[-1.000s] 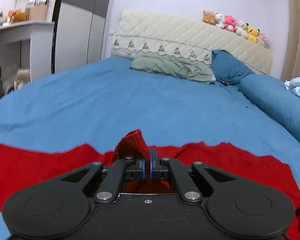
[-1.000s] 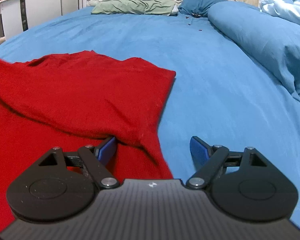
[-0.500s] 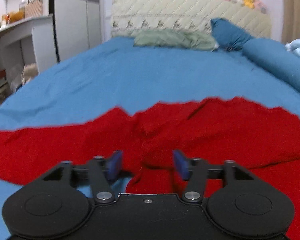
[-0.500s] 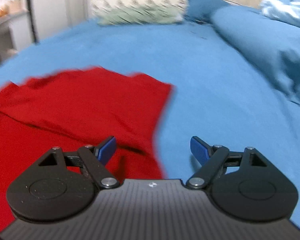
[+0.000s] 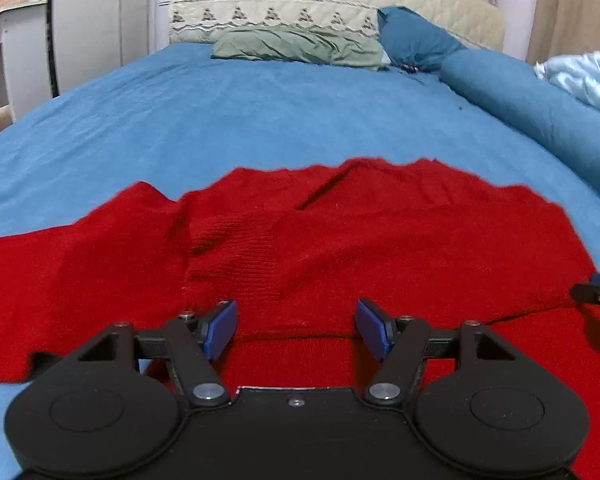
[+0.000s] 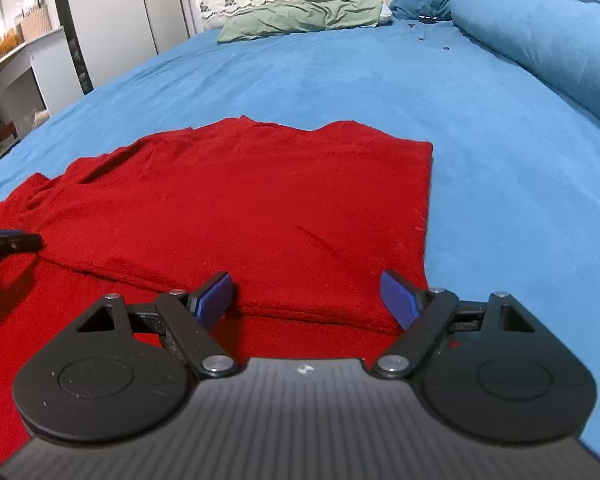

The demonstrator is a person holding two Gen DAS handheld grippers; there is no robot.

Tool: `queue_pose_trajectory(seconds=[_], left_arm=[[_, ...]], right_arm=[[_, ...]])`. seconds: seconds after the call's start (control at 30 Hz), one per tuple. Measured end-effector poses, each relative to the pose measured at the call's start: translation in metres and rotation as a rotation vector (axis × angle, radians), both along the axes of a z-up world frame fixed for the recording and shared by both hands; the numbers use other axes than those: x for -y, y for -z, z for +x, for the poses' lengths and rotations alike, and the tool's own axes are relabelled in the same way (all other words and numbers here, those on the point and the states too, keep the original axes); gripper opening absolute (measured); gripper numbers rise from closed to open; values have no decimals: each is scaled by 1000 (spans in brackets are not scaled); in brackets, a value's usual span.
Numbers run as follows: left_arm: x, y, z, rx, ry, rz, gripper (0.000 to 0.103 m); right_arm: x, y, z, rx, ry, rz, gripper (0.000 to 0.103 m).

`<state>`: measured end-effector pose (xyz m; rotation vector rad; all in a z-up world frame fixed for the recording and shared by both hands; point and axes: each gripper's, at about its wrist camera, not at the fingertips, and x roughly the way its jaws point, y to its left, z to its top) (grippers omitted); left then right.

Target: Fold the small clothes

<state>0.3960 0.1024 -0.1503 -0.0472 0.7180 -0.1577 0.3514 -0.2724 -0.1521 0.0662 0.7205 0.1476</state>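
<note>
Left wrist view: the sweater point(image 5: 340, 248), pinched a second ago, has been released by the left gripper point(image 5: 296, 330), whose jaws are now apart like those of the right gripper point(image 6: 310, 298), leaving one fold laid flat on the bed point(image 5: 260, 120).

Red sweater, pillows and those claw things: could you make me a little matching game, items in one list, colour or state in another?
Things:
1. sweater
2. flat pillow by the headboard
3. left claw
4. bed sheet

Descriptions:
A. open, holding nothing
B. blue, spread under everything
C. red, lying with a layer folded over
D. pale green, wrinkled

Pairs: 1-C, 2-D, 3-A, 4-B. The right claw is open too.
</note>
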Motion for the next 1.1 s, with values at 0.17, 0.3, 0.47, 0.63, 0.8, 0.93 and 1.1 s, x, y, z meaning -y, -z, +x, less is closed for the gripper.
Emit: queue_pose_trajectory(seconds=[0.17,0.3,0.47,0.63,0.8,0.93,1.1], left_arm=[[-27,-44,-35,39,-26,-30,73],[-82,-79,-64,63,-118,-71,101],[-151,-104,-90,91,-270,-63,101],[-218,-94,-108,76,-420,-150,101],[-279,-64,-113,61,-545,-280,93],[-312,-42,-106,42,-604,-309,85],[-337,-11,-84,5,-644,-373,56]], right_arm=[[-17,-37,-24,43,-55,-7,97],[-49,-69,-39,46,-129,0,103],[-97,-95,-48,29,-197,53,103],[-153,-99,-56,13,-255,45,103],[-193,-87,-56,-5,-296,55,103],[-218,-75,-52,-12,-315,41,103],[-237,-63,-43,-18,-329,35,103]])
